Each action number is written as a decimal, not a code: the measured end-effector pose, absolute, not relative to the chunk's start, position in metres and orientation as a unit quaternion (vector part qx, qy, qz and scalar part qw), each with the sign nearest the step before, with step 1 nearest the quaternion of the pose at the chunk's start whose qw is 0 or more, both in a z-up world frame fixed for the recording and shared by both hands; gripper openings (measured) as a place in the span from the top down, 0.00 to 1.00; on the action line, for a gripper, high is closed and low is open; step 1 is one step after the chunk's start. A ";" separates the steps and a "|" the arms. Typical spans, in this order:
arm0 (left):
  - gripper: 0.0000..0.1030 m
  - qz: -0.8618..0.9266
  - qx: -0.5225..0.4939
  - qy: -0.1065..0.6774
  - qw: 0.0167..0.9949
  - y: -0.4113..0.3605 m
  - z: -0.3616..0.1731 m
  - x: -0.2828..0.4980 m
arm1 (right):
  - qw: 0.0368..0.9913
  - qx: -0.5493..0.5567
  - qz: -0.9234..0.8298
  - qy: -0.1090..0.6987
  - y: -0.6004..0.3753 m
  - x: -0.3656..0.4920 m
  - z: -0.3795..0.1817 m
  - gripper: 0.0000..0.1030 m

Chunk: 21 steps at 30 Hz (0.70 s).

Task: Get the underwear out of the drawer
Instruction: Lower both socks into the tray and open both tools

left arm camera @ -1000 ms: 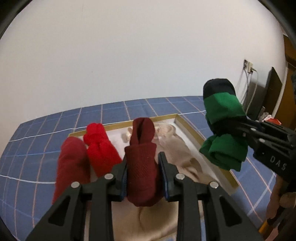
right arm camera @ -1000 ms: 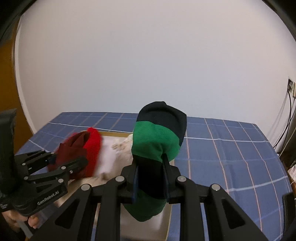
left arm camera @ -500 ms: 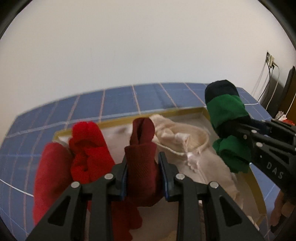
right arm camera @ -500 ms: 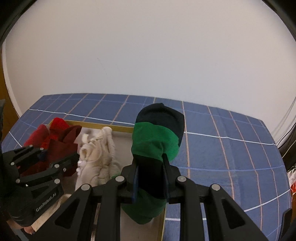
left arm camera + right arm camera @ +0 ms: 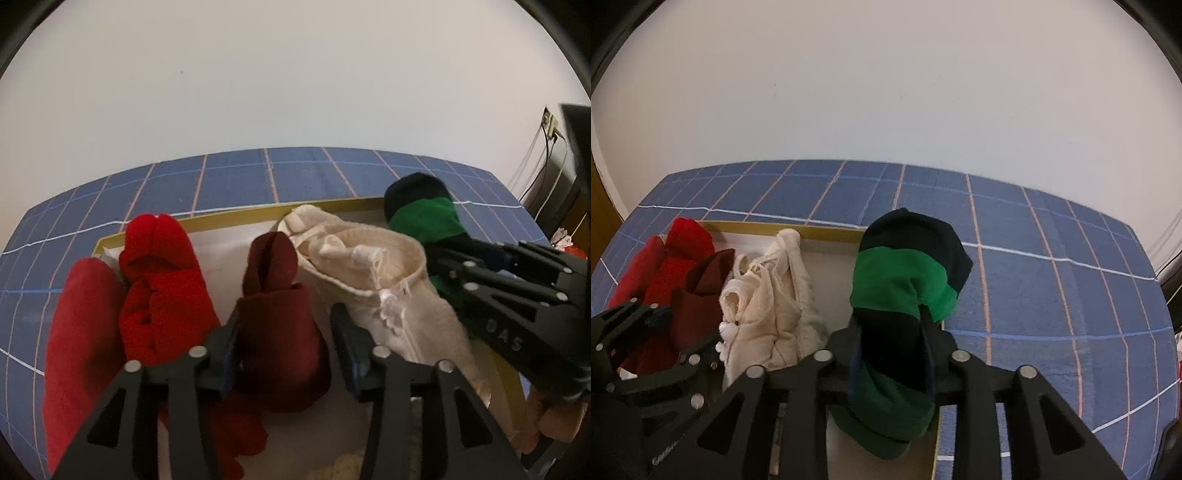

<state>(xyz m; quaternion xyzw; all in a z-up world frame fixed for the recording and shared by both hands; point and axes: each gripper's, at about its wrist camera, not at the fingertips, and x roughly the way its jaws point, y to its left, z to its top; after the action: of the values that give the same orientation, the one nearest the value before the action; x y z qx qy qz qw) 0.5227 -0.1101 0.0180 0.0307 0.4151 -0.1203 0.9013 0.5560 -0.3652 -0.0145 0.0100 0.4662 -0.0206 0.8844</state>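
Underwear rolls sit closest to both cameras. The dark red roll point(image 5: 280, 325) stands between the fingers of the left hand-held gripper point(image 5: 284, 354), whose jaws are opening; a gap shows beside the right pad, so it no longer pinches the roll, which rests on the white floor of the drawer point(image 5: 236, 218). The green and navy roll point(image 5: 905, 306) stands between the fingers of the right hand-held gripper point(image 5: 892, 354), whose jaws are also opening, though both pads still lie against the fabric; the roll sits at the drawer's right edge. Between the two lies a crumpled cream garment point(image 5: 768, 295). Left of the dark red roll are a bright red roll point(image 5: 162, 280) and another red roll point(image 5: 81, 332). Beyond the drawer's yellow rim stretches a blue checked cloth point(image 5: 1034, 240), then a plain white wall point(image 5: 886, 92).
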 end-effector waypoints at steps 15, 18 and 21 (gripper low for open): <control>0.39 -0.130 -0.005 0.387 0.913 -0.098 0.026 0.514 | 0.901 0.052 -0.049 0.429 -0.368 0.543 -0.009 0.39; 0.22 -0.125 -0.011 0.338 0.933 -0.093 0.037 0.502 | 0.922 0.042 -0.069 0.378 -0.364 0.524 0.006 0.38; 0.03 -0.116 -0.014 0.267 0.957 -0.087 0.051 0.480 | 0.941 0.059 -0.098 0.319 -0.363 0.499 0.021 0.36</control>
<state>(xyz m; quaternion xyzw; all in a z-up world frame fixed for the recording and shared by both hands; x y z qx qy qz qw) 0.4805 -0.0873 0.0505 -0.0141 0.2665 -0.1161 0.9567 0.4994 -0.3631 0.0208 0.0590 0.3187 -0.0978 0.9409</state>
